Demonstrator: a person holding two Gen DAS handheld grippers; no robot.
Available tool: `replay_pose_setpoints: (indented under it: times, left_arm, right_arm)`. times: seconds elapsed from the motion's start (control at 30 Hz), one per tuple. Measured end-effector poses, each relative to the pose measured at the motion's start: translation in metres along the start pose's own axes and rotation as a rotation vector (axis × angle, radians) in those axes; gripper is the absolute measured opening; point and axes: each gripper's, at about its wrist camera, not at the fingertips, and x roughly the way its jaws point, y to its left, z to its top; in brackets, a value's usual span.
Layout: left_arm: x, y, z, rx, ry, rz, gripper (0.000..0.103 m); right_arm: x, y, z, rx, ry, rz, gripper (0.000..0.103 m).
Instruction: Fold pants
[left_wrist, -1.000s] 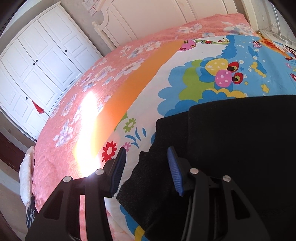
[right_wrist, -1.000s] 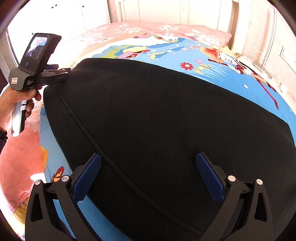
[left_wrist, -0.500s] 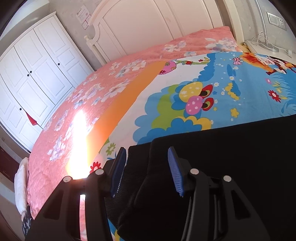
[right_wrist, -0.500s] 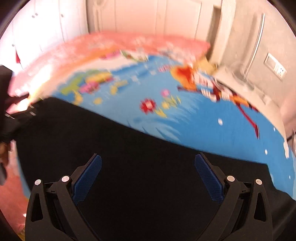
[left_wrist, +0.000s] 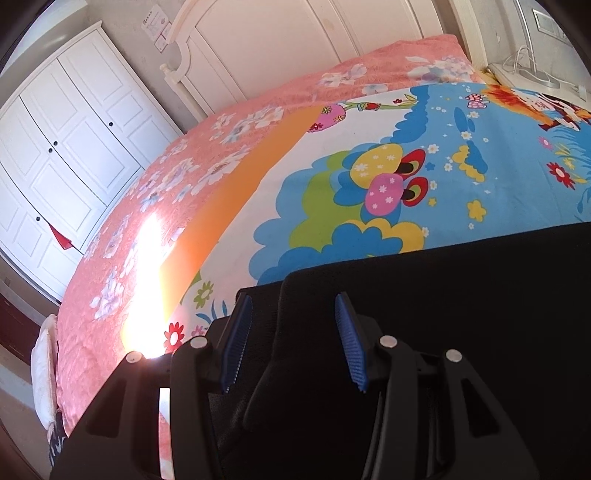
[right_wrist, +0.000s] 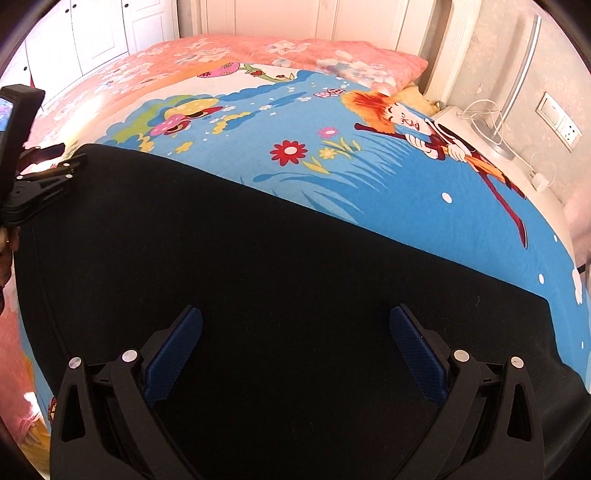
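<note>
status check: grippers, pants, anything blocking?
Left hand-held gripper part open over pants' corner, grip unclear. Right hand-held gripper open above cloth. Black pants flat on cartoon bedspread. Nothing blocking.

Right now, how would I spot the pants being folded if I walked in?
Find the bed with the bright cartoon sheet. Across its near side lies one broad, flat cloth: the pants. They are plain black, the only thing there with no pattern or colour.

The pants (right_wrist: 280, 258) are plain black, of a finely textured cloth, spread broad and flat across the near part of the bed, over its cartoon-print cover. Their far edge runs straight. At the left corner (left_wrist: 273, 295) the cloth seems doubled, one layer lying over another.
</note>
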Motion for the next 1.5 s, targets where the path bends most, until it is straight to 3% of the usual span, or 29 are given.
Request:
replay_pose_setpoints:
  times: [0.13,0.27,0.33,0.4,0.47,0.53,0.6,0.7,0.8,0.93,1.0,1.07,1.23,1.33,1.43,1.5]
  left_arm:
    - [0.018,-0.003,-0.004,0.0,0.044,-0.017,0.049]
    - [0.029,0.012,-0.002,-0.043,0.066,0.005,0.082]
    - [0.037,0.028,0.002,-0.098,0.103,-0.036,0.088]
    - [0.036,0.043,0.005,-0.163,0.138,-0.068,0.087]
    - [0.017,0.049,0.008,-0.197,0.119,-0.052,0.071]
    - [-0.004,0.042,0.009,-0.206,0.095,-0.161,0.071]
    - [-0.016,0.021,0.008,-0.168,0.098,-0.238,0.071]
    - [-0.026,-0.016,0.009,-0.102,0.079,-0.278,0.072]
    - [-0.017,-0.04,0.009,-0.054,0.079,-0.224,0.074]
    - [0.02,-0.009,0.012,-0.168,0.136,-0.249,0.082]
    - [0.021,-0.002,0.018,-0.165,0.139,-0.233,0.081]
    - [0.004,-0.015,0.025,-0.112,0.103,-0.185,0.068]
    - [-0.037,-0.072,0.029,-0.031,0.055,-0.416,0.068]
    - [-0.027,-0.078,0.034,-0.046,0.029,-0.39,0.085]
    - [-0.006,-0.055,0.04,-0.092,0.046,-0.37,0.087]
    - [0.007,-0.045,0.043,-0.083,0.067,-0.267,0.086]
  right_arm:
    - [-0.024,-0.004,0.01,0.041,0.105,0.002,0.098]
    - [-0.121,-0.022,0.028,0.093,0.142,0.102,0.098]
    - [-0.171,-0.031,0.036,0.091,0.121,0.099,0.098]
    - [-0.215,-0.039,0.042,0.063,0.075,0.065,0.098]
    - [-0.247,-0.05,0.044,0.059,0.049,0.059,0.098]
    - [-0.261,-0.059,0.046,0.058,0.032,0.057,0.098]
    - [-0.27,-0.066,0.046,0.061,0.013,0.064,0.098]
    - [-0.267,-0.083,0.044,0.112,0.017,0.075,0.098]
    - [-0.274,-0.097,0.043,0.141,-0.005,0.067,0.098]
    - [-0.283,-0.106,0.039,0.154,-0.017,0.08,0.098]
    - [-0.284,-0.115,0.034,0.178,-0.015,0.075,0.098]
    - [-0.289,-0.118,0.03,0.172,-0.027,0.067,0.098]
    - [-0.287,-0.114,0.035,0.157,-0.017,0.098,0.097]
    - [-0.289,-0.113,0.039,0.161,-0.036,0.097,0.098]
    - [-0.292,-0.109,0.043,0.154,-0.044,0.11,0.098]
    - [-0.297,-0.105,0.045,0.149,-0.062,0.129,0.098]
